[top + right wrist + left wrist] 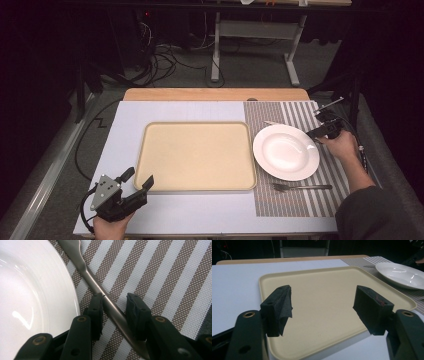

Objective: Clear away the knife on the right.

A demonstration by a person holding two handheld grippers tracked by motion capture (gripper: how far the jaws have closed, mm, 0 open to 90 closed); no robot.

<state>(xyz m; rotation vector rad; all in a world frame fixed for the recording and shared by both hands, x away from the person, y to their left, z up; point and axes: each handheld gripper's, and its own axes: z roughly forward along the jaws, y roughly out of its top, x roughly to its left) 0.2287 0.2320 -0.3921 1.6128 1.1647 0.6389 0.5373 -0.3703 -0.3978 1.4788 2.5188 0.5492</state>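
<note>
My right gripper (113, 312) straddles a metal utensil (100, 288) at lower centre, the white plate (32, 290) crowding its left. Striped mat (162, 277) upper right lies open. My left gripper (322, 307) faces the bare tray (324, 290).

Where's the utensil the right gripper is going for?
In the right gripper view, the utensil lies on the striped mat just beside the plate's rim, its handle between the right gripper's open jaws.

A beige tray (196, 156) lies on the white table (130, 115), left of a striped placemat (295, 112). On the mat's near edge lies a fork (301, 187). Beyond the table's far edge, cables (160, 62) sprawl over the floor beside a white stand (216, 50).
</note>
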